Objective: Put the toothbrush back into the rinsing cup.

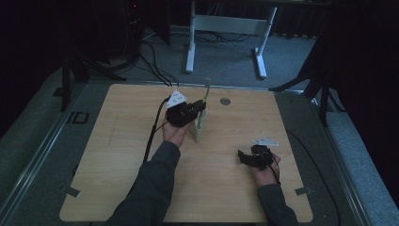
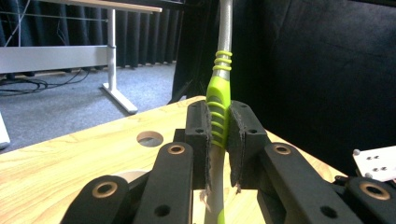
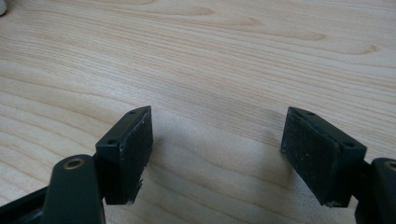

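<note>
Lime-green rubber ribs sit pinched between the jaws of the left gripper, which are clamped on the handle of a toothbrush. The brush stands nearly upright, its grey stem rising past the top of the left gripper view. From above, the lower end of the brush appears to reach into a small pale cup standing on the bench just beside the left hand, though the dim light makes it hard to tell whether the tip rests on the bottom or hangs inside.

The right gripper has its jaws spread wide with nothing between them, hovering low over bare wood grain. In the high view it sits near the person's side of the bench, well apart from the cup.

As a judgement, the work is well along: the brush is gripped, upright and at the cup. What is left is to settle it fully, let go, and draw the left gripper clear without tipping the cup. A round cable hole lies beyond the cup.
</note>
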`<control>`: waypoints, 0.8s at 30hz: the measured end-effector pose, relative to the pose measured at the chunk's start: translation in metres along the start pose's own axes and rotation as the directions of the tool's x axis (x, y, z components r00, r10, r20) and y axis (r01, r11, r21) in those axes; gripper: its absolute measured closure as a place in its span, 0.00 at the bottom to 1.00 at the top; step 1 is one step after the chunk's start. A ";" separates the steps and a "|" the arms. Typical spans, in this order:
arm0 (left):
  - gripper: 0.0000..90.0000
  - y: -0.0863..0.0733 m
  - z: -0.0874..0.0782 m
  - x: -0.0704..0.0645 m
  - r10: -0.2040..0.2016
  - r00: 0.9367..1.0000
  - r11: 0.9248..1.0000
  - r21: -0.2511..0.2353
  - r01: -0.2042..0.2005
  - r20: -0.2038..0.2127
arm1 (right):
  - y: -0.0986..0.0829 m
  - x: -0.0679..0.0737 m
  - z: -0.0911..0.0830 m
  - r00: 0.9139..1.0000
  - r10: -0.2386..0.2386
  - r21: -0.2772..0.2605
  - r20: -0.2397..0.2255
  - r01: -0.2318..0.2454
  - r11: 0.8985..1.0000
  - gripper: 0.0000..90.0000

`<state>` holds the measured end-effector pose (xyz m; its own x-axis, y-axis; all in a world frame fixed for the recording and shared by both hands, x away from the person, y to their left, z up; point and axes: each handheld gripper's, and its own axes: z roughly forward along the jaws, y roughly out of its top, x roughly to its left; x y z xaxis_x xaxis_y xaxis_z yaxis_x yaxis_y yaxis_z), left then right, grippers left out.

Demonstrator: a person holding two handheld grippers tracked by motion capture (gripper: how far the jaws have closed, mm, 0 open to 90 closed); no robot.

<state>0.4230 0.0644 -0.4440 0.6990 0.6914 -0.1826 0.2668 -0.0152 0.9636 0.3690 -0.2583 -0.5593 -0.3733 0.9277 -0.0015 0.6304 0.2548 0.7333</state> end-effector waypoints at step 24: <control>0.88 -0.013 0.002 0.004 -0.010 1.000 1.000 0.027 0.010 -0.004 | 0.000 0.000 0.000 1.000 -0.001 0.001 0.001 0.001 1.000 0.27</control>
<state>0.4239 0.0660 -0.4581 0.6935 0.6946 -0.1911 0.2913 -0.0278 0.9562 0.3689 -0.2584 -0.5593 -0.3737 0.9275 -0.0028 0.6308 0.2564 0.7324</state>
